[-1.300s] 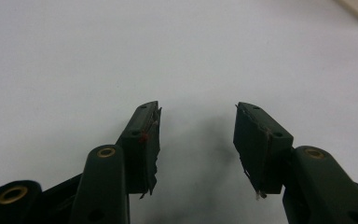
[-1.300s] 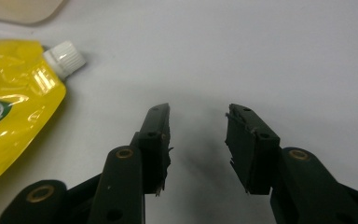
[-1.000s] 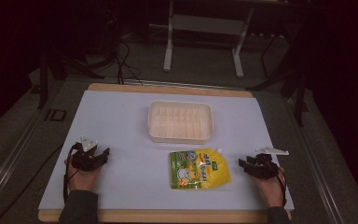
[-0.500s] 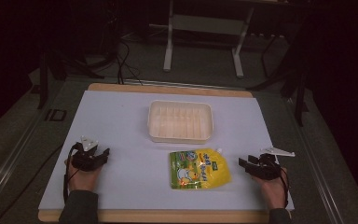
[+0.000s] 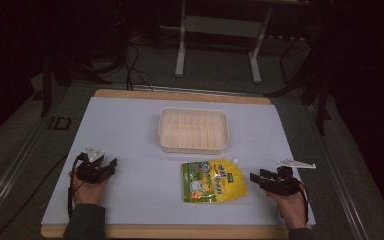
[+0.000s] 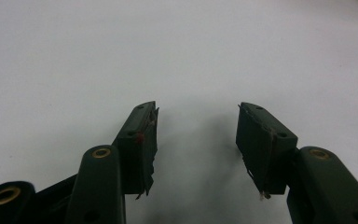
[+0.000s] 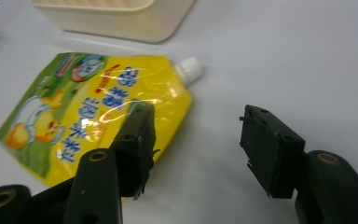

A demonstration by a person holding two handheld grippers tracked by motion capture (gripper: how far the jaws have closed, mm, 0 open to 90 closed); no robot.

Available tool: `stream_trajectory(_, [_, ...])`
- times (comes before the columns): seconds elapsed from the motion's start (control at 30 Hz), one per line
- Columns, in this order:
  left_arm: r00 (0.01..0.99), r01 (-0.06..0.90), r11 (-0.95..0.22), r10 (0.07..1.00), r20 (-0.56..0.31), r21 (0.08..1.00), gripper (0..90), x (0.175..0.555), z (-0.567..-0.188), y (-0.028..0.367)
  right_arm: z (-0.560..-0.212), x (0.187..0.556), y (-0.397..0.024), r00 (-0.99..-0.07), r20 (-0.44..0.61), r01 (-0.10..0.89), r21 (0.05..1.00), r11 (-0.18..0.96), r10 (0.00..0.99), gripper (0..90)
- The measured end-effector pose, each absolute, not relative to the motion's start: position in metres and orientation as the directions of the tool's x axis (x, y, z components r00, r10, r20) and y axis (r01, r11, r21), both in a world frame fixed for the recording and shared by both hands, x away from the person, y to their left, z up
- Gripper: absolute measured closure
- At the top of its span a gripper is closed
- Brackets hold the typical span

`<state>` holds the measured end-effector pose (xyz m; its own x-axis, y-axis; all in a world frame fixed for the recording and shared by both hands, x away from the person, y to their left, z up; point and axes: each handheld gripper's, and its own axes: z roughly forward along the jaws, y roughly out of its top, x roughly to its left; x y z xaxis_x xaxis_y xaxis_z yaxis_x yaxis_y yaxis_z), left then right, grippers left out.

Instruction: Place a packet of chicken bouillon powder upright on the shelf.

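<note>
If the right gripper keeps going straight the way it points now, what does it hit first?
Most likely the yellow pouch: the right gripper, jaws just opening and empty, points at its spout-side edge, though depth is hard to judge.

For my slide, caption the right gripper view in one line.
Open right hand-held gripper nears a yellow spouted pouch lying flat before a cream tray.

Room dim, surroundings near black | white table surface evenly lit | glare streaks on yellow pouch | soft focus throughout

White-topped table – cream tray at centre, yellow spouted pouch flat just in front.
</note>
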<state>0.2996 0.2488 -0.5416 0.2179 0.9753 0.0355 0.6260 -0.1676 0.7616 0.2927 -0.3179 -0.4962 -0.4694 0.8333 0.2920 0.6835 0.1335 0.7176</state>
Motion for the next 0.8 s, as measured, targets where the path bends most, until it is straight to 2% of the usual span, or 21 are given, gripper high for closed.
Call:
stream_trajectory(0.4, [0.216,0.624,-0.168,0.976,0.037,0.763,47.1,0.299,-0.542,0.249,-0.505,0.294,-0.301,-0.504,0.316,0.715,0.674,0.184,0.804,37.7])
stream_trajectory(0.8, [0.224,0.624,-0.185,0.973,0.052,0.759,47.1,0.299,-0.542,0.247,-0.521,0.299,-0.289,-0.519,0.369,0.764,0.605,0.224,0.771,37.3])
